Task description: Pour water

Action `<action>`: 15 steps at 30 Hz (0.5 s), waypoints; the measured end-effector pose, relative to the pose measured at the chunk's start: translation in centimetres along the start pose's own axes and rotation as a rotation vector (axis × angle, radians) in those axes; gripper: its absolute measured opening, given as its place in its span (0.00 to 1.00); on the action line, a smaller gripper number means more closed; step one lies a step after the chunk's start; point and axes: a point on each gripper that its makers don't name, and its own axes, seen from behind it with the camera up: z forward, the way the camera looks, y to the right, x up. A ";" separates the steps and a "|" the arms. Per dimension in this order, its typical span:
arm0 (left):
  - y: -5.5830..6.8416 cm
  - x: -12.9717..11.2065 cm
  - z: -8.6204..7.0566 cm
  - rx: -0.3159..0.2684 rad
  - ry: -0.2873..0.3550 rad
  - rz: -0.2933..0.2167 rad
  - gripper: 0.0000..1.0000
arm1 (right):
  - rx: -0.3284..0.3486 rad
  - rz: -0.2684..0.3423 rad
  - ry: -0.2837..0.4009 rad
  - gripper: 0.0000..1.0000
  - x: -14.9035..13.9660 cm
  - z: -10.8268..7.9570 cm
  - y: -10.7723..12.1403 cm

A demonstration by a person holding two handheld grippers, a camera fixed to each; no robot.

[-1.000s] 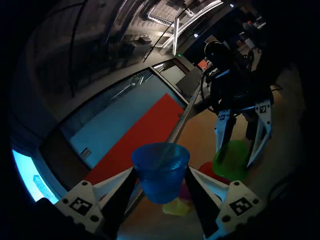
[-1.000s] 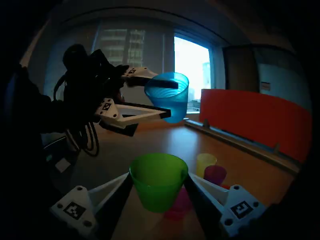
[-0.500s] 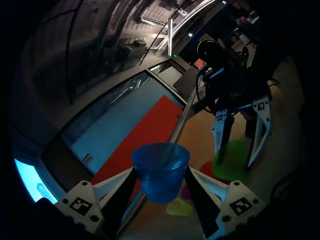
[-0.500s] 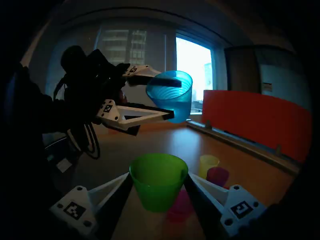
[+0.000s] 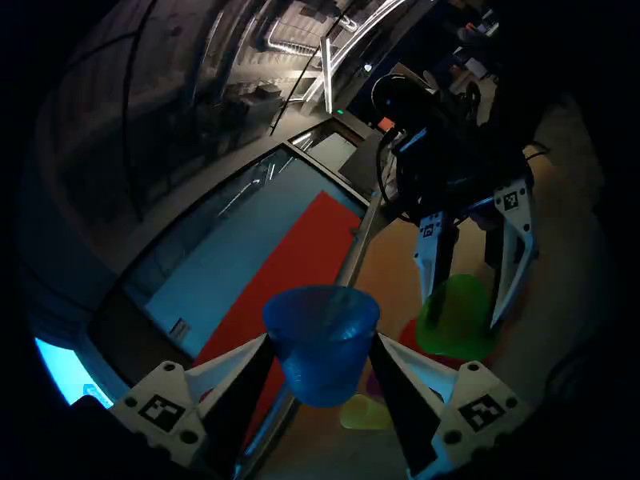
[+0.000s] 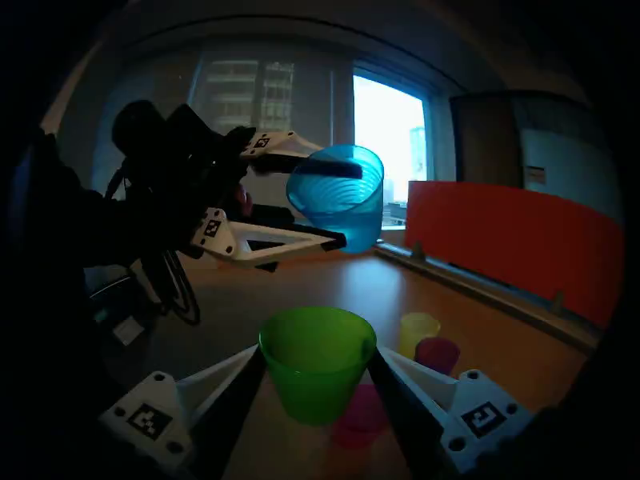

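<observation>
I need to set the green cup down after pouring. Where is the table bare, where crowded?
Bare table lies beyond the green cup, toward the raised blue cup and the rail by the red partition. It is crowded close beside the green cup: the yellow cup, purple cup and pink cup cluster there.

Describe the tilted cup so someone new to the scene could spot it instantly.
Find the bright window beyond the wooden table. In front of it, raised well above the table, the left gripper clamps a translucent blue cup tipped towards its side. It is the only blue one and the only tilted one; the green cup below stands upright.
</observation>
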 end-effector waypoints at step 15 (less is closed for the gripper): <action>0.2 0.2 0.0 -0.004 0.027 0.025 0.81 | 0.004 0.000 0.005 0.90 0.4 0.4 0.3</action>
